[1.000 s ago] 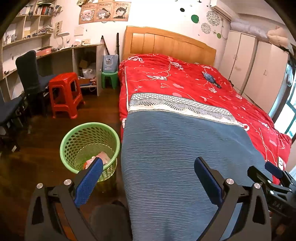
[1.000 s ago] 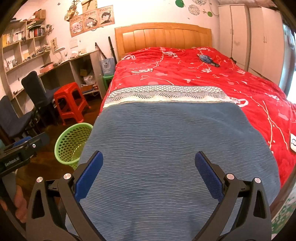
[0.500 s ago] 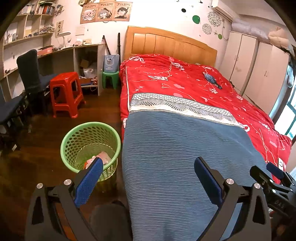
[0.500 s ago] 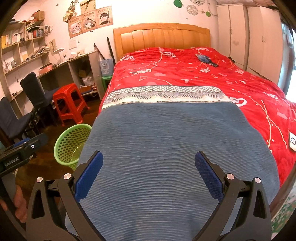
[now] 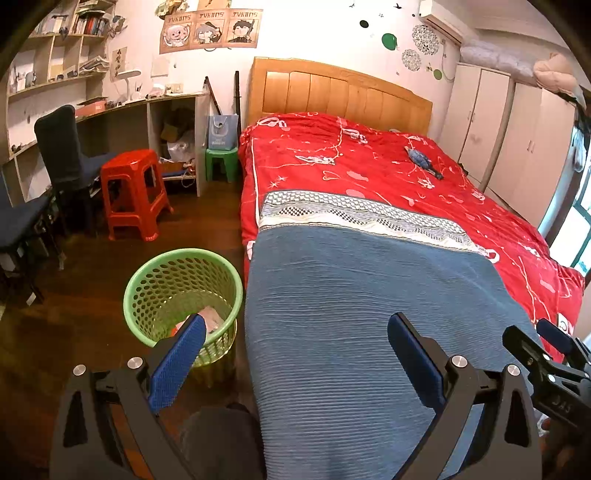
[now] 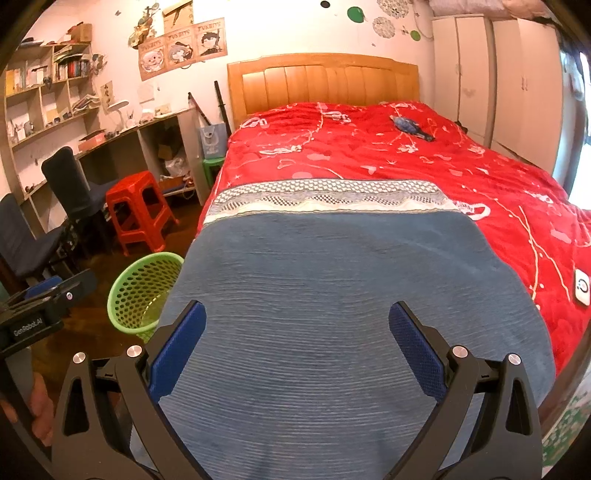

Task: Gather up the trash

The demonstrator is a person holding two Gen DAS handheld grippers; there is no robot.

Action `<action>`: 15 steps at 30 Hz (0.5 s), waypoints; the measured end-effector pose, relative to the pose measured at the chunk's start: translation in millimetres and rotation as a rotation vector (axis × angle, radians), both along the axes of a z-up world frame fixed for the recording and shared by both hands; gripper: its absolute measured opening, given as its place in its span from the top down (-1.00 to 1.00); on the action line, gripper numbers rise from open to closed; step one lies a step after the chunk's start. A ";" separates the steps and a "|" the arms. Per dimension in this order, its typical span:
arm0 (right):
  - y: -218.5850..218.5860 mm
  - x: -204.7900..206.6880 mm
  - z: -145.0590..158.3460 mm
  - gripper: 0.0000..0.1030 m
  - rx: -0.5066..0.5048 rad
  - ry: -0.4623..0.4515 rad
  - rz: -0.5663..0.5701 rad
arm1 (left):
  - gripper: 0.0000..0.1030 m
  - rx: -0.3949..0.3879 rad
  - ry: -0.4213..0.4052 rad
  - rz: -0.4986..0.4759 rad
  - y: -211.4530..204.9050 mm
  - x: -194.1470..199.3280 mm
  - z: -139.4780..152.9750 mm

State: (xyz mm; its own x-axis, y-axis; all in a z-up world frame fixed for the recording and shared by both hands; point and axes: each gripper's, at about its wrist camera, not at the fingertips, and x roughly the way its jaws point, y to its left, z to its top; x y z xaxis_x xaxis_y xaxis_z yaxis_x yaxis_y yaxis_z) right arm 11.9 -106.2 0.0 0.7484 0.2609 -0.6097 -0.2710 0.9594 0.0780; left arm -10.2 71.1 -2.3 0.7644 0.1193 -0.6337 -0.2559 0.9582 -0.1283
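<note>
Near the bed's (image 6: 369, 258) head, right of centre, a blue wrapper (image 6: 412, 127) lies far ahead of both grippers, long axis slanting toward the right edge. The right gripper (image 6: 295, 326) looks nearer than the left gripper (image 5: 295, 334). Both pairs of fingers stand apart, empty.

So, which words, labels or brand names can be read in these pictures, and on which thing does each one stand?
"GenRobot.AI": white lettering on the black body of the left tongs, seen from the right wrist view.
Headings on the three wall posters: too blurred to read with certainty.
Print on the blue bag by the bed: too small to read.
Book spines on the shelf: too small to read.
</note>
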 end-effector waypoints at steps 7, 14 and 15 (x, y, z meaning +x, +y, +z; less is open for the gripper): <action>-0.9 1.6 0.9 -0.91 0.002 -0.008 0.011 | -0.85 0.023 -0.014 0.019 -0.9 -4.7 2.4; -0.8 2.8 0.3 -0.91 0.006 -0.005 0.021 | -0.85 0.026 -0.009 0.027 -0.9 -4.1 1.1; 0.0 1.5 0.1 -0.91 0.005 -0.005 0.021 | -0.85 0.026 -0.008 0.029 -0.8 -4.1 0.6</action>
